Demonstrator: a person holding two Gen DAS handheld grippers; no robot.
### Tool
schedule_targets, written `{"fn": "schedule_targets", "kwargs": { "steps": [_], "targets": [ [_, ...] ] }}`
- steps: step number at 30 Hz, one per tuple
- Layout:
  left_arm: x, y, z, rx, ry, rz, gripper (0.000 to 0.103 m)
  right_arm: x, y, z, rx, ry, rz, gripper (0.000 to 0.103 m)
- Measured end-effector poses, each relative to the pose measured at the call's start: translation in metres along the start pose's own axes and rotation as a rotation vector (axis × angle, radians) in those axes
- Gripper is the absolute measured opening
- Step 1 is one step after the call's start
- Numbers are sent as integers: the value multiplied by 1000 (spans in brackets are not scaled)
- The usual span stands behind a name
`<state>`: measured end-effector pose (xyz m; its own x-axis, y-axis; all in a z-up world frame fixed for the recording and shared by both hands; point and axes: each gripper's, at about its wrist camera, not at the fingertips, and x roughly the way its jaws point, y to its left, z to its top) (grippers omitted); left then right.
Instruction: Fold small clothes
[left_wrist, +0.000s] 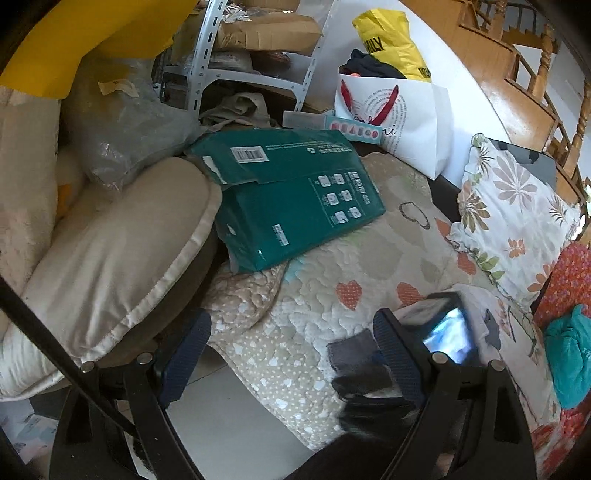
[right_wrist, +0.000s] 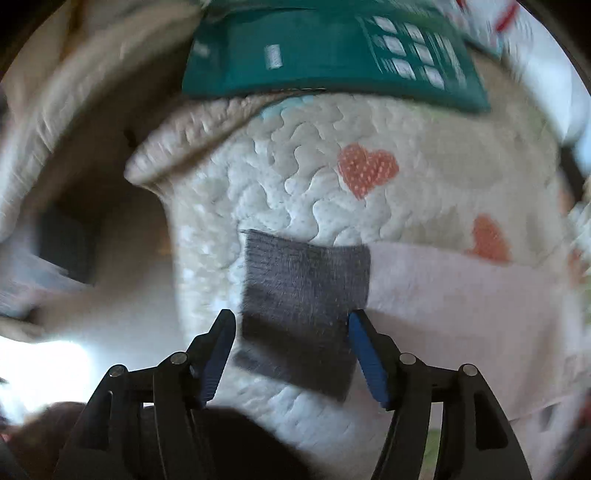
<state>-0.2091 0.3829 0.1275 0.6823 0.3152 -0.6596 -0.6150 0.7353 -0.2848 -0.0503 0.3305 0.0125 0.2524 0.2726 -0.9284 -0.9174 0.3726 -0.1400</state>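
A small pale pink garment (right_wrist: 458, 288) with a grey ribbed cuff (right_wrist: 306, 280) lies flat on the heart-patterned quilt (right_wrist: 317, 177). My right gripper (right_wrist: 291, 321) is open, its blue pads on either side of the cuff, just above it. In the left wrist view my left gripper (left_wrist: 291, 325) is open and empty over the quilt's (left_wrist: 332, 258) edge, left of the cuff (left_wrist: 351, 350). The right gripper's body (left_wrist: 443, 332) shows over the garment, partly hiding it.
A green cardboard box (left_wrist: 295, 192) lies on the quilt behind the garment. A beige cushion (left_wrist: 110, 258) sits to the left, a floral pillow (left_wrist: 513, 210) and a teal cloth (left_wrist: 569, 362) to the right. White and yellow bags (left_wrist: 402, 110) stand at the back.
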Motion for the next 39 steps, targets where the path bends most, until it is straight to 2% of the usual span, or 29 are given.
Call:
{"fn": "schedule_targets", "kwargs": {
  "steps": [1,2,3,5,10,12,14,17,21,23,24,26,28,30,33,39],
  "targets": [
    [-1,-2,0,4,-2,-4,89,-1,4,-1,-2,-3,-48,59],
    [-3,-5,0,10,-4,-8,89,-4,5,0,11,-10,-64,39],
    [-4,-9,0,15,-6,-10,89,-9,0,1,37,-20,-46,8],
    [-7,-17,0,27,-11,-24,89,-20,-17,10,127,-55,-3,8],
    [-17,-47,1,92,-27,-68,89,-90,-94,3,396,-236,55,8],
    [-19,-60,1,118,-29,-91,89,-123,-135,-14,502,-307,65,8],
    [-19,-79,-1,148,-23,-129,89,-157,-177,-48,625,-372,56,8],
    [-18,-110,-7,197,-7,-187,89,-192,-245,-114,800,-418,-30,8],
    [-8,-154,-19,270,44,-266,89,-204,-316,-236,1039,-364,-187,8],
    [1,-174,-27,301,76,-295,89,-196,-344,-301,1150,-299,-294,8],
    [6,-184,-31,316,91,-306,89,-190,-350,-323,1178,-267,-333,8],
    [21,-209,-41,346,138,-321,89,-167,-368,-376,1239,-147,-413,12],
    [33,-228,-47,358,177,-337,89,-151,-381,-421,1327,-49,-433,14],
    [45,-241,-53,362,205,-341,89,-159,-377,-452,1389,-106,-404,14],
    [61,-257,-64,381,241,-322,89,-177,-354,-481,1398,-168,-383,22],
    [71,-278,-88,412,301,-321,89,-187,-327,-485,1373,-223,-355,22]
  ]
}}
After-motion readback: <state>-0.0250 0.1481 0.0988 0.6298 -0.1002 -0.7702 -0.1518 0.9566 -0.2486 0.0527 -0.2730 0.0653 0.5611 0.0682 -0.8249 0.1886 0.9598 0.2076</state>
